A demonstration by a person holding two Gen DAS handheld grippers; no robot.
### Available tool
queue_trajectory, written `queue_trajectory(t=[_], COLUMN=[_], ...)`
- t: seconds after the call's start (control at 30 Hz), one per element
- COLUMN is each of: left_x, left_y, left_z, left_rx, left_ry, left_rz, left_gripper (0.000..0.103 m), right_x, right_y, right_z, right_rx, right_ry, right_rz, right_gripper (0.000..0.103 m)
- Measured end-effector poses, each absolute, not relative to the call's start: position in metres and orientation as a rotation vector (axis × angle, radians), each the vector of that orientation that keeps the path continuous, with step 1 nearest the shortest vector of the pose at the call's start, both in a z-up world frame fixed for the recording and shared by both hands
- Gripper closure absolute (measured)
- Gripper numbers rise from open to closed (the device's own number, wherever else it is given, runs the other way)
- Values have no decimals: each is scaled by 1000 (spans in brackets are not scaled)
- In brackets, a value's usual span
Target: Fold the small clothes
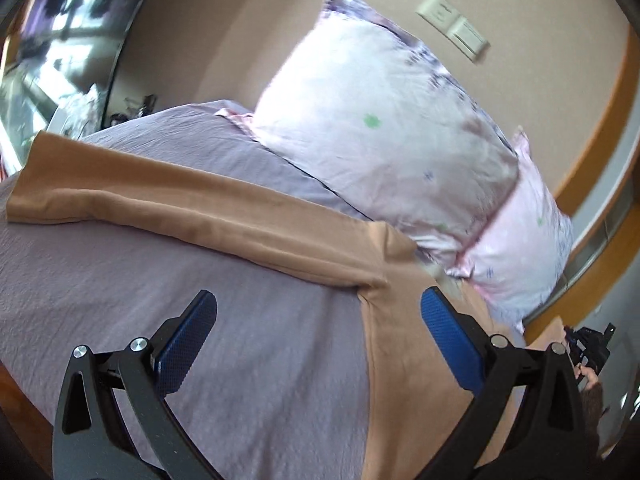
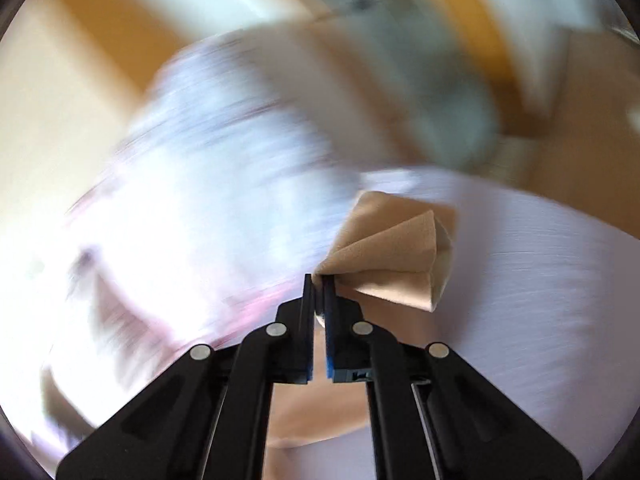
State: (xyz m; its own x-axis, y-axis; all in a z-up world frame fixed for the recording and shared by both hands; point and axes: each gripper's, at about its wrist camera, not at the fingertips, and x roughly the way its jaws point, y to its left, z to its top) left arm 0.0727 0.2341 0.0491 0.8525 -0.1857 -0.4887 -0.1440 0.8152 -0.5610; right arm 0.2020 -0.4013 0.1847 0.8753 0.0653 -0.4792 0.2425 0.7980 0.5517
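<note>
My right hand-held gripper (image 2: pixel 318 280) pinches the tan garment (image 1: pixel 224 216) to lift its corner, while my left hand-held gripper (image 1: pixel 318 316) hovers open above the bed (image 1: pixel 120 300), ready to grab.

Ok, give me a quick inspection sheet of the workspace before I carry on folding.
Surface: bed sheet, lilac, lightly wrinkled.
Job's things: tan garment, one long part stretched flat across the bed.
Clutter: two floral pillows at the head.
Grippers: left claw open above the sheet; right claw shut on a bunched fold of the garment; that view is blurred.
Cables: nothing seen.
Surroundings: wall switches, wooden trim.
</note>
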Motion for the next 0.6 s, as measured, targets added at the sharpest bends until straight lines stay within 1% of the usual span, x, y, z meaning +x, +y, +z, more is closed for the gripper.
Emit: queue_trajectory(t=[0.07, 0.17, 0.27, 0.33, 0.4, 0.47, 0.5, 0.53, 0.6], left_x=[74, 74, 77, 77, 79, 80, 80, 81, 83], left_y=[243, 251, 262, 274, 285, 297, 301, 307, 321], left_z=[47, 45, 41, 37, 34, 32, 30, 29, 23], left_rx=[-652, -663, -700, -759, -789, -799, -806, -819, -859], left_ry=[560, 551, 559, 558, 561, 575, 577, 577, 583], left_rz=[-3, 19, 39, 45, 75, 128, 137, 146, 186], left_gripper=[1, 1, 1, 1, 1, 1, 1, 1, 1], right_x=[228, 271, 303, 311, 312, 303, 295, 287, 277], right_y=[-326, -211, -115, -58, -27, -25, -33, -45, -69], right_z=[200, 186, 138, 95, 64, 56, 62, 71, 93], right_rx=[555, 496, 477, 436, 412, 444, 463, 477, 489], right_ry=[505, 609, 777, 932, 1099, 1154, 1129, 1082, 999], right_rz=[76, 326, 465, 520, 565, 575, 568, 554, 539], right_gripper=[99, 99, 99, 98, 92, 75, 50, 35, 27])
